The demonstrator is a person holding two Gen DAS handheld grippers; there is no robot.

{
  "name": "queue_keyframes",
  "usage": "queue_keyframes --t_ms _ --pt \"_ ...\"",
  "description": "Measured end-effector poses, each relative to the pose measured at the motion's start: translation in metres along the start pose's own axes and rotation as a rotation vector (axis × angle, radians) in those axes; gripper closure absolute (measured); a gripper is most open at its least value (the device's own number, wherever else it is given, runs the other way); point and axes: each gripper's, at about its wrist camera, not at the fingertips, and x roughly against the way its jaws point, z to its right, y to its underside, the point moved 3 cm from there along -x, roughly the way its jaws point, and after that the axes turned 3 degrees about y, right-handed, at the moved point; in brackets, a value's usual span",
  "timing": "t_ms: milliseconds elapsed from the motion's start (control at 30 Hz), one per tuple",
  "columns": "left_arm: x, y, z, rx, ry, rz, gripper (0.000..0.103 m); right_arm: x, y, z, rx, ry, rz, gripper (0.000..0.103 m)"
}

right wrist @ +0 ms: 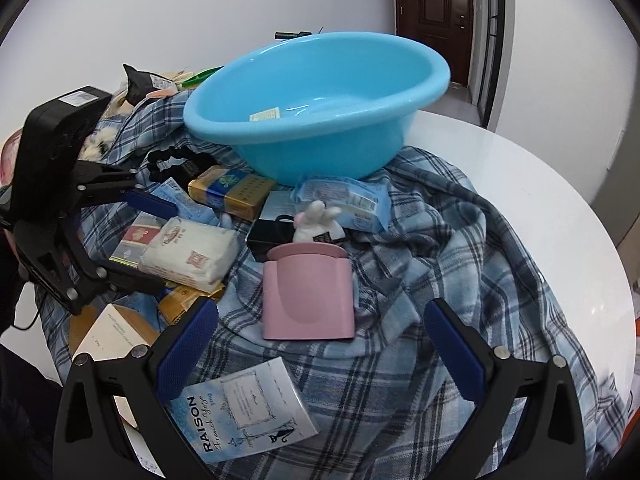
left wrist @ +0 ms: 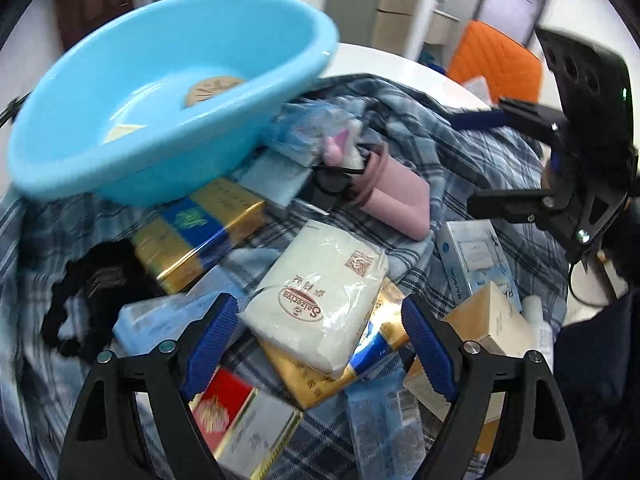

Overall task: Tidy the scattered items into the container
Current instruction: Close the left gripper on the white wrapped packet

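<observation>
Left wrist view: the left gripper stands with its blue-padded jaws spread wide at the bottom of the frame, straddling the white plastic-wrapped tissue pack without pressing on it; the pack lies on a gold and blue foil carton, so closing low could pinch both and drag the carton along; the round light-blue plastic basin fills the upper left, nearly empty (a paper slip and a tan disc lie on its floor), resting tilted on the blue plaid cloth, and a nudge to its near rim might tip it; a pink soft pouch lies centre right; the right gripper reaches in from the right edge, leaving little room there

Right wrist view: the right gripper is likewise wide apart and holds nothing, hovering over bare cloth below the pouch; a pale blue "RAISON" carton sits against its left finger and could be knocked; open white round tabletop lies upper right, but clutter crowds the left
</observation>
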Motion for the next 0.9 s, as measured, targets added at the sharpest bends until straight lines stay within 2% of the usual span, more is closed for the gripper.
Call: queue_keyframes --t_ms 133,300,333,367,400,467,567,700,900 --pt "-0.009 -0.008 -0.003 -0.070 0.037 -0.017 0.017 0.002 0.001 0.000 -0.015 -0.004 -0.010 0.000" --pt "-0.020 -0.014 -0.010 -0.068 0.074 -0.038 0.017 0.004 0.004 0.005 -0.030 0.014 -0.016 0.000" --pt "-0.020 -0.013 -0.010 -0.064 0.084 -0.032 0.019 0.004 0.004 0.005 -0.033 0.016 -0.017 0.000" --pt "-0.019 -0.012 -0.009 -0.060 0.085 -0.018 0.028 0.004 0.004 0.006 -0.034 0.016 -0.018 0.000" --pt "-0.020 -0.013 -0.008 -0.058 0.076 -0.015 0.049 0.004 0.003 0.005 -0.035 0.016 -0.019 0.000" --pt "-0.014 -0.012 -0.012 -0.009 0.008 0.004 0.051 0.003 0.002 0.005 -0.029 0.014 -0.022 0.000" --pt "0.004 -0.008 -0.019 0.057 -0.039 0.061 0.052 0.002 0.001 0.003 -0.014 0.010 -0.023 0.000" --pt "0.029 0.004 -0.028 0.153 -0.149 0.116 0.052 0.000 -0.001 0.000 -0.003 -0.002 -0.024 0.000" --pt "0.040 0.016 -0.035 0.239 -0.167 0.147 0.052 -0.006 -0.008 -0.010 0.025 -0.025 -0.027 0.000"
